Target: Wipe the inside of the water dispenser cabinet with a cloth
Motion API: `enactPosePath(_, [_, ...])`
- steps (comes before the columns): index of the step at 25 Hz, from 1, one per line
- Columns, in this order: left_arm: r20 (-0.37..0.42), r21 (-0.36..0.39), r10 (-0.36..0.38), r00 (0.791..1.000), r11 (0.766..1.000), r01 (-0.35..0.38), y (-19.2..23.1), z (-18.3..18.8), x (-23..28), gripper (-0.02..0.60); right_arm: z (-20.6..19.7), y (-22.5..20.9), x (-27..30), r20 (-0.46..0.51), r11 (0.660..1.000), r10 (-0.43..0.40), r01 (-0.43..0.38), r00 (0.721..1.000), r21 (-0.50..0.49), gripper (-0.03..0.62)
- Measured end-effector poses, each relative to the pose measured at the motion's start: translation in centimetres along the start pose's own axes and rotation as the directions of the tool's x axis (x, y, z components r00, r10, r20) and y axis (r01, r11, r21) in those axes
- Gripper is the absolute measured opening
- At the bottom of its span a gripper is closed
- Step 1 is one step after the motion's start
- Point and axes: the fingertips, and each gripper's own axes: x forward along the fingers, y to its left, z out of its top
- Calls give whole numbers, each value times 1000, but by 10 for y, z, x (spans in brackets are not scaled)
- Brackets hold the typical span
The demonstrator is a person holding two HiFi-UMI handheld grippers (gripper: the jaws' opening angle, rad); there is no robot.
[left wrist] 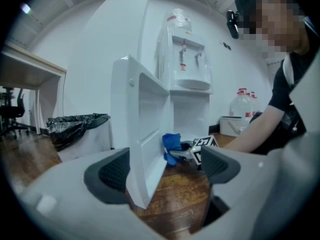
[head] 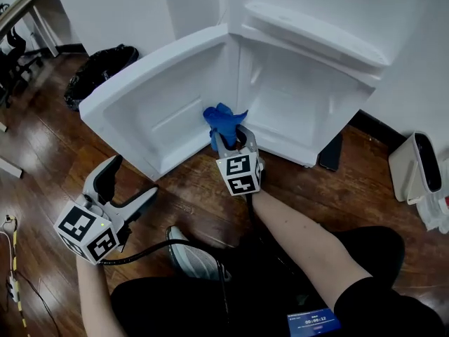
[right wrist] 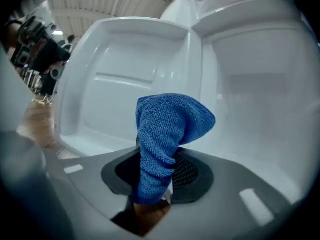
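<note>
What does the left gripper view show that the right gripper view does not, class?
Only the left gripper view shows the dispenser's taps, a black bin bag and the right gripper seen from the side. Only the right gripper view shows the cabinet's inside and the pads closed on the blue cloth. Both show that cloth and the open white door.

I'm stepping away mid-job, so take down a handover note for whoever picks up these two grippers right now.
Right gripper: shut on the blue terry cloth, at the mouth of the white plastic dispenser cabinet.
Left gripper: open, empty, held back over the wooden floor.
White door: swung open.
Done: cloth in grip; wiped extent unclear.
Left: wipe the cabinet's inside.
</note>
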Motion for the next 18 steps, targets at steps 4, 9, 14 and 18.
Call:
enactPosePath(4, [21, -15, -7, 1000, 1000, 7, 2, 1, 2, 439, -22, -30, -10, -133, 991, -62, 76, 989, 109, 138])
enactPosePath(9, [-6, 10, -34, 999, 999, 34, 1, -15, -2, 439, -74, -47, -10, -350, 872, 52, 128, 935, 473, 140])
enactPosePath(14, [-14, 30, -47, 999, 998, 47, -3, -12, -1, 439, 54, -87, -13, -162, 889, 22, 55, 987, 455, 140])
enactPosePath(18, [-38, 53, -41, 998, 998, 43, -3, -16, -2, 439, 161, -89, -41, 63, 913, 16, -40, 998, 406, 140])
